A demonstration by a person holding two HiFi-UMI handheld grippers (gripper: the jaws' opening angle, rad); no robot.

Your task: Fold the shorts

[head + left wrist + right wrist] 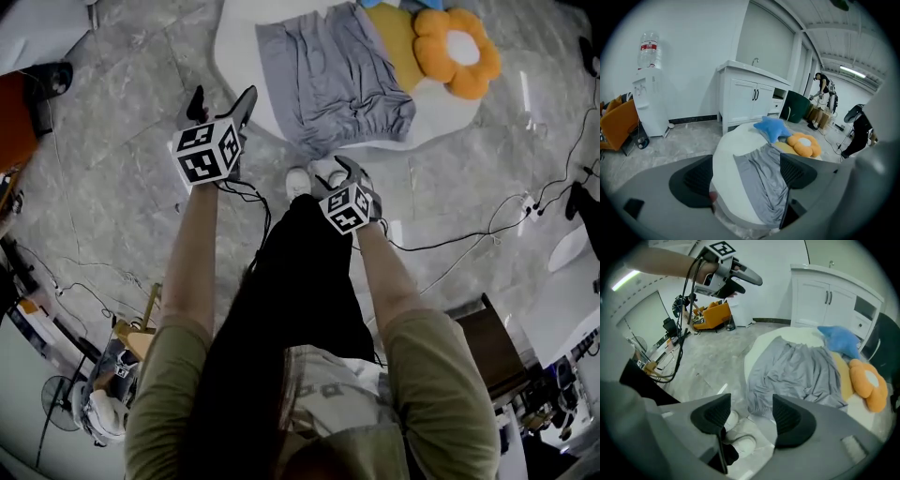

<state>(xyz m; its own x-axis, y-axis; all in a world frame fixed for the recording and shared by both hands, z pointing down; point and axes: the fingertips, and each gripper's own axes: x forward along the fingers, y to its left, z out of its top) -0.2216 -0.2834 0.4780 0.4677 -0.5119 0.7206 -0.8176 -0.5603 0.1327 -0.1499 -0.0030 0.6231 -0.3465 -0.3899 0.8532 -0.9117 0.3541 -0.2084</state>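
Grey shorts (328,80), top edge cut off, lie wrinkled on the white bed (234,56); left tongs (745,176) and right tongs (750,416) wide, empty.

Flower cushion (457,52), star cushion (772,127), cabinet (745,99)

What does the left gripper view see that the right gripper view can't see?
Only the left gripper view shows the water dispenser and a far-off person. Only the right gripper view shows the left gripper up in the air and white shoes on the floor. Both show the grey shorts on the round white cushion, the blue star cushion, the orange flower cushion and the white cabinet.
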